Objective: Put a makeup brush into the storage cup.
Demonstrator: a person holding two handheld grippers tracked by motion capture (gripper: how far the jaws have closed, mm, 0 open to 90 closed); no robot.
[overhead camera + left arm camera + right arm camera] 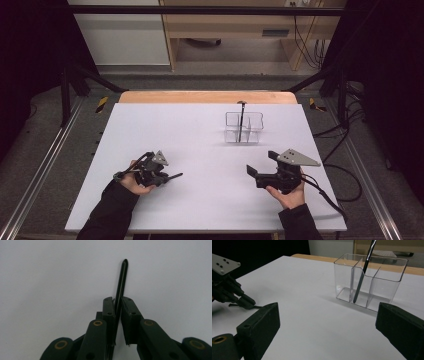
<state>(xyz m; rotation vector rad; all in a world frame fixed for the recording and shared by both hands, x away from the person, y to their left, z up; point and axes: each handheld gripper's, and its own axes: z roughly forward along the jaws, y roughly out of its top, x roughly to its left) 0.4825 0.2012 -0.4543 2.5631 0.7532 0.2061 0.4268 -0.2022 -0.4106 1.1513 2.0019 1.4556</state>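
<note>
- Left gripper (167,176) low over the near left part of the white tabletop (190,145), jaws closed narrow on a thin black pen-like stick (121,282); stick tip pointing out past the jaws, to the right in the high view.
- Whether the stick is already lifted or lies yet on the tabletop: cannot tell.
- Right gripper (260,167) near the right edge, jaws wide apart, nothing between them, turned toward the left hand.
- Clear plastic organiser box with several compartments (243,127) standing on the far right part of the tabletop, well apart from both grippers.
- One slim dark brush-like stick (362,275) already inside the box, leaning upright in a middle compartment.
- Judged progress: one stick stored, second one grasped; left to do, probably: carry across and drop into the box.
- Surface: plain, smooth, white, no other loose things seen on it.
- Room: dim; grey floor, metal rails at both sides, black cables at the right, wooden furniture (225,30) behind the tabletop.
</note>
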